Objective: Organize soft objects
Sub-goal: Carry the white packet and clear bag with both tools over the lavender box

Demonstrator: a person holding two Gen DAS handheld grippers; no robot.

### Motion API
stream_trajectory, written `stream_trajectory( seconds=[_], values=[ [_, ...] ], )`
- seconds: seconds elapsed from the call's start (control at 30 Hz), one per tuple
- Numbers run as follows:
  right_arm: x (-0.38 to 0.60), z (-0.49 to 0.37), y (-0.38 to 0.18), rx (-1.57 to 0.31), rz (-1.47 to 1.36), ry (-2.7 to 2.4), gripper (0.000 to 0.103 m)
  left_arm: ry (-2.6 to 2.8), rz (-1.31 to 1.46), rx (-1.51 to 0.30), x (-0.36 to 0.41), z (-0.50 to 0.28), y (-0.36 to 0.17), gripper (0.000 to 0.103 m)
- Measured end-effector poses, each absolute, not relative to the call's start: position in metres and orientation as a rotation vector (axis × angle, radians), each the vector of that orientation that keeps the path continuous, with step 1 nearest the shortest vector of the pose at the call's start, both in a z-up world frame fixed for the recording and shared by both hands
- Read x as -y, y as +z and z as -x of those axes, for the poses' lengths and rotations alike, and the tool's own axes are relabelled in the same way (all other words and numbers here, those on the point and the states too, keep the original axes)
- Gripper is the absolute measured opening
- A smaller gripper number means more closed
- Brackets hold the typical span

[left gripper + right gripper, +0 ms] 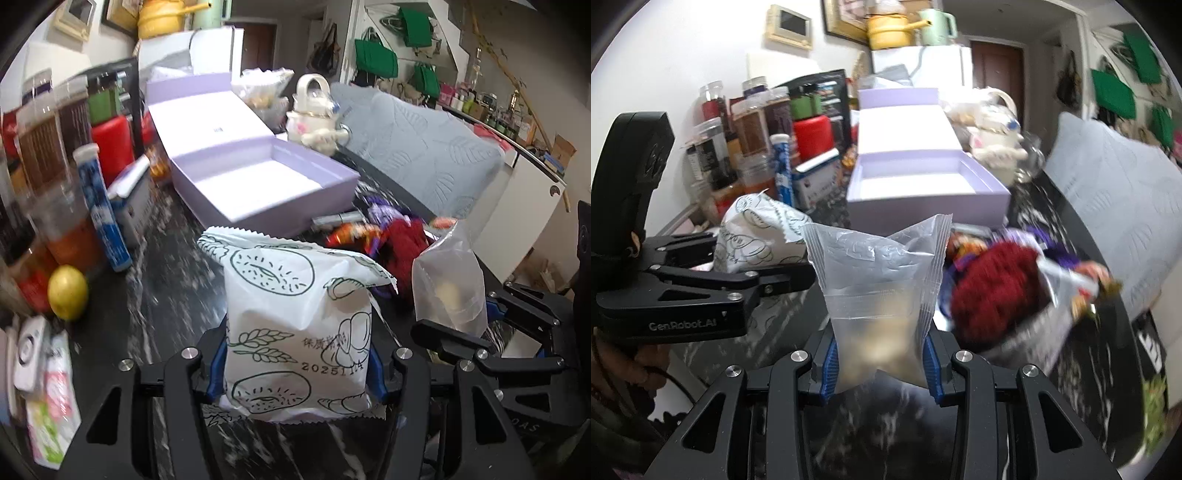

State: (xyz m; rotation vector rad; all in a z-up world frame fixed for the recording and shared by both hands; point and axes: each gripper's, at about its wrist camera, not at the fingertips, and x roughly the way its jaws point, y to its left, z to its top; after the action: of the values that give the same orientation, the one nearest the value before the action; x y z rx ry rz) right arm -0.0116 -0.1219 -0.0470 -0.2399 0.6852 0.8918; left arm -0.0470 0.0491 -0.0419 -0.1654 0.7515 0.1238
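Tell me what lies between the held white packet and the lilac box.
In the left wrist view, only bare dark marbled tabletop separates white packet and lilac box.

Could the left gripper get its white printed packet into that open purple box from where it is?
Probably yes. The left gripper is clamped on the white printed packet, and the purple box lies open straight ahead, its inside bare, with only dark tabletop between.

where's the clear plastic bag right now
The clear plastic bag is pinched in the right gripper, centre of the right wrist view, held above the dark table in front of the open lilac box; the red fuzzy item lies to its right.
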Motion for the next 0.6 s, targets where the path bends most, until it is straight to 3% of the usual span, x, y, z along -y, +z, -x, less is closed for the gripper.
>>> stream_trajectory(
  seconds=[0.6],
  values=[
    [0.063,-0.058,0.022,-0.56,0.225,0.953,0.037,0.237,0.191,-0.642,-0.11,-0.018,0.011,0.058]
  ],
)
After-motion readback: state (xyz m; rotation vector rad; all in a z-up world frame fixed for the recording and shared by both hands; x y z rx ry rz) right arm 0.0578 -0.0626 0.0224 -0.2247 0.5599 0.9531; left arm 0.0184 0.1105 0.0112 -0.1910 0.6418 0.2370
